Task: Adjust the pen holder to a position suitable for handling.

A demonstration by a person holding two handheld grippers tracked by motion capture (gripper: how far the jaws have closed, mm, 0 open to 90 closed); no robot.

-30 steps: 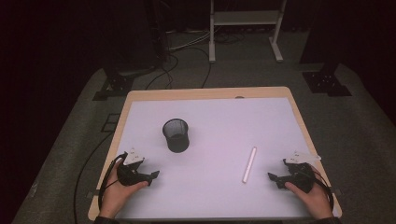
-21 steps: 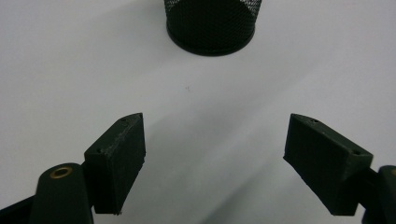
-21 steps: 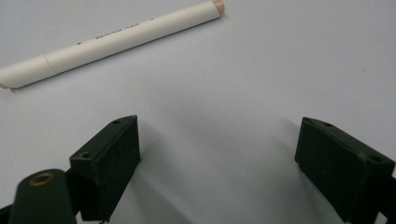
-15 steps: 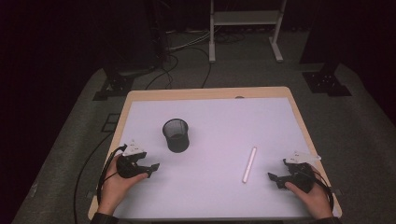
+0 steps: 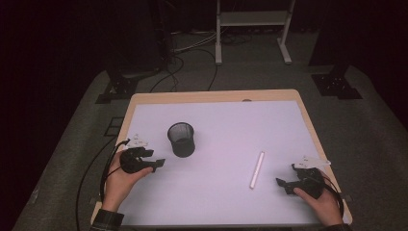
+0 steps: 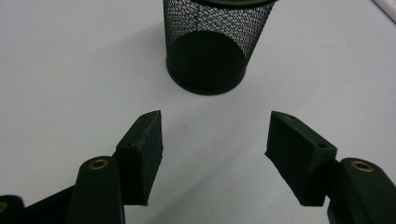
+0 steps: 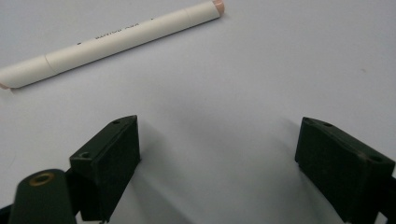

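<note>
One black mesh cup (image 5: 181, 139) is standing upright on the white sheet (image 5: 216, 120) at about ten o'clock from the sheet's middle, and one white marker (image 5: 257, 169) is lying flat at about four o'clock, well apart from the cup and from every edge. The left gripper (image 5: 156, 163) is hanging at seven o'clock from the cup, near the sheet's left edge; in the left gripper view (image 6: 214, 135) its jaws have just been closing, are standing apart with nothing between them, and the cup (image 6: 215, 44) is sitting at twelve o'clock just beyond the tips. The right gripper (image 5: 284, 183) is resting near the sheet's right edge, at four o'clock from the marker; in the right gripper view (image 7: 217, 140) its jaws are gaping wide and empty, with the marker (image 7: 112, 42) lying at eleven o'clock beyond them. Bare sheet is lying open between the two things and across the far half. The wooden table (image 5: 211, 96) is showing as a rim around the sheet, and a dark grey floor (image 5: 365, 125), cables (image 5: 178, 72) and one metal stand (image 5: 252, 19) are lying beyond it.
</note>
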